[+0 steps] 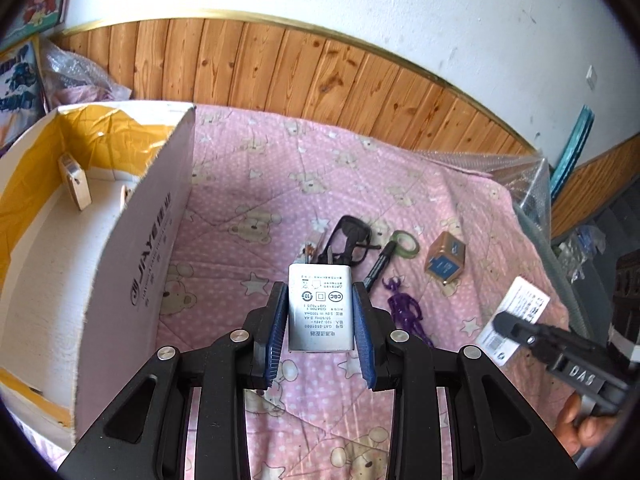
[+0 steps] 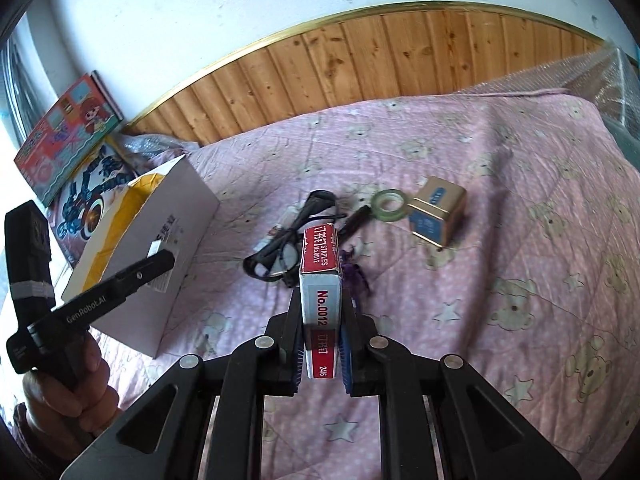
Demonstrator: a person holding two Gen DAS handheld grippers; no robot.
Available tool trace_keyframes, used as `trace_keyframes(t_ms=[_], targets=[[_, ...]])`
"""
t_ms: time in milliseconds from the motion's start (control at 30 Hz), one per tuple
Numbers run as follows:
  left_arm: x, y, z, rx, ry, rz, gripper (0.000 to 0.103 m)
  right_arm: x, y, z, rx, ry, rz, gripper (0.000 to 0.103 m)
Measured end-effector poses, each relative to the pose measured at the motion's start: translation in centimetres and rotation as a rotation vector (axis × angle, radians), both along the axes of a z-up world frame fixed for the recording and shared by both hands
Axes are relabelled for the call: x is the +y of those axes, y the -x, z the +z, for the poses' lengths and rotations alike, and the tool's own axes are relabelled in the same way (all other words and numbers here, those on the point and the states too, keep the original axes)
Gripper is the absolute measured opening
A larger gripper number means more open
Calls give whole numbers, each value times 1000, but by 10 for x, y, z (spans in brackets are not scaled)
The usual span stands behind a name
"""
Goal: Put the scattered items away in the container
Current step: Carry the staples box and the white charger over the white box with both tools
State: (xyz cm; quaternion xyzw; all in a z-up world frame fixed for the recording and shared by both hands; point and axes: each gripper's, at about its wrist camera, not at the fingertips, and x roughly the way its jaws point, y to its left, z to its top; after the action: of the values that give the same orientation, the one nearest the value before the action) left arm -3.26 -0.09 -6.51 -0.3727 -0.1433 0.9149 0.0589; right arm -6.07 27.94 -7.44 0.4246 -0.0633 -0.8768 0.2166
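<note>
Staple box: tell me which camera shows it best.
The right wrist view. The staple box sits clamped in the right gripper, its red "STAPLES" and "No.0012" labels readable. The left wrist view shows it only at its right edge, small and angled, its print blurred.

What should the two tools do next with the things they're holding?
Probably carry the left tool leftward over the white box and let go there. It is shut on the white charger, and the open box sits just to its left. The right tool is shut on the staples box and could follow.
</note>
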Motion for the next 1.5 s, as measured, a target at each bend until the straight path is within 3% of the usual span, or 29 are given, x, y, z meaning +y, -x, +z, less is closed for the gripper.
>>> trace_keyframes(t_ms=[567, 867, 1500], targets=[[-59, -28, 65, 155, -74, 73, 32, -87, -32, 28, 117, -36, 171, 16], [-89, -37, 83, 200, -103, 117, 32, -106, -48, 38, 134, -20, 226, 16], [-172, -49, 84, 211, -192, 282, 32, -179, -69, 77, 184, -38, 382, 16]])
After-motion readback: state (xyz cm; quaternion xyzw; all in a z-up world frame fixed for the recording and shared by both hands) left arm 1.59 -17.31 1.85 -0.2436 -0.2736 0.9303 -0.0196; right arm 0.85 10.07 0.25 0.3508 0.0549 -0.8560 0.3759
